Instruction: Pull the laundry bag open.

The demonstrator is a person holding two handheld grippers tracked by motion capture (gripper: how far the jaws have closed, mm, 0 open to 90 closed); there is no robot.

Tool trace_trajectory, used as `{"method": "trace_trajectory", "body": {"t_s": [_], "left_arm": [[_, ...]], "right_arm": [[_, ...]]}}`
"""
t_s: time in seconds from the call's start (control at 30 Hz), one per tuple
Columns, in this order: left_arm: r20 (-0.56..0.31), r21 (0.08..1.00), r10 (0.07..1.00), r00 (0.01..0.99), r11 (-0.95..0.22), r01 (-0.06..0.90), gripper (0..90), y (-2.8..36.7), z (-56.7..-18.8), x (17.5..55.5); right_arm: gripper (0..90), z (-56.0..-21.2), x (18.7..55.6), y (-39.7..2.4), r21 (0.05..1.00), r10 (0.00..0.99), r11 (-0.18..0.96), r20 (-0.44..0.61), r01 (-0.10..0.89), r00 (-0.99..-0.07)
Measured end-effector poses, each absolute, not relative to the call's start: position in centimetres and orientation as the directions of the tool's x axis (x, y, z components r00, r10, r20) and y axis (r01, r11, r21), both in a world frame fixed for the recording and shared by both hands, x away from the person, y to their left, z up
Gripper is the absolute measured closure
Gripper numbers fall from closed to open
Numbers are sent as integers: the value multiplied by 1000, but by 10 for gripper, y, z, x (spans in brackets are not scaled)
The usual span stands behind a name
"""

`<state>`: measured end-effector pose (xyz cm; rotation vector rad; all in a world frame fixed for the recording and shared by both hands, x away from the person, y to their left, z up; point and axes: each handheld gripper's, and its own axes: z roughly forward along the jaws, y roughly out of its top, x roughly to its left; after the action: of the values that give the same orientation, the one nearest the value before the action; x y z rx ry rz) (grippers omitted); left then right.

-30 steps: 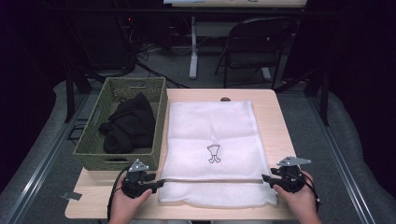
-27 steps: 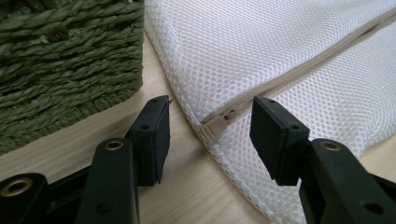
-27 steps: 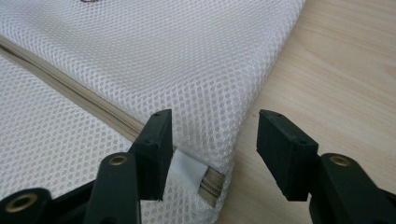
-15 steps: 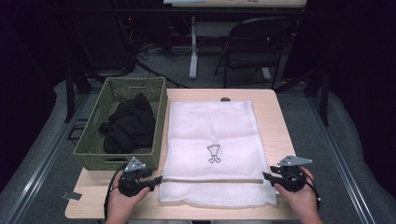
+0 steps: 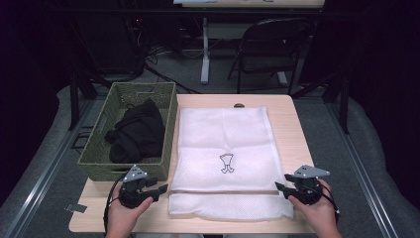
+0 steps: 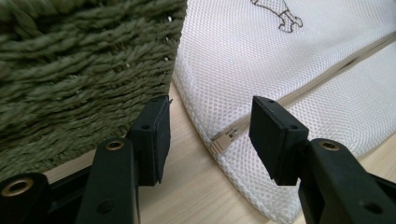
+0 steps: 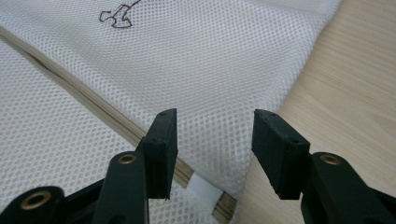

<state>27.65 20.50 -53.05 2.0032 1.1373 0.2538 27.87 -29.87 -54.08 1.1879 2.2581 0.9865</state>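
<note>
Though tiny from above — zipper pull between left claw's parted jaws, untouched.

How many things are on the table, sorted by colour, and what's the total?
White: 1, the mesh laundry bag
Green: 1, the woven basket
Black: 3, the cloth bundle in the basket, the left tool, the right tool
Total: 5
</note>
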Motion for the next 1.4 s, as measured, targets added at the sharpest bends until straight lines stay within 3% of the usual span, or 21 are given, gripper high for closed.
{"method": "trace_trajectory", "body": {"t_s": [0.2, 0.37, 0.53, 0.73, 1.03, 1.4], "left_arm": [[-193, 718, 801, 566, -277, 638, 492, 207, -522, 273], [-218, 710, 808, 548, -254, 657, 471, 205, -517, 273], [-180, 716, 810, 558, -281, 639, 379, 199, -504, 271], [-169, 721, 805, 568, -292, 628, 342, 197, -489, 275], [-154, 729, 797, 584, -308, 612, 342, 193, -467, 284], [-146, 729, 814, 563, -296, 617, 316, 196, -447, 299]], "right_arm": [[480, -535, 277, -290, 735, 819, 404, -25, 545, -574], [380, -530, 278, -278, 719, 795, 430, -15, 546, -607], [265, -516, 283, -266, 729, 782, 423, 6, 538, -623], [205, -502, 287, -253, 740, 764, 443, -16, 506, -645], [172, -493, 303, -223, 741, 706, 480, -9, 469, -708], [201, -510, 306, -200, 740, 663, 501, 6, 449, -749]]}}
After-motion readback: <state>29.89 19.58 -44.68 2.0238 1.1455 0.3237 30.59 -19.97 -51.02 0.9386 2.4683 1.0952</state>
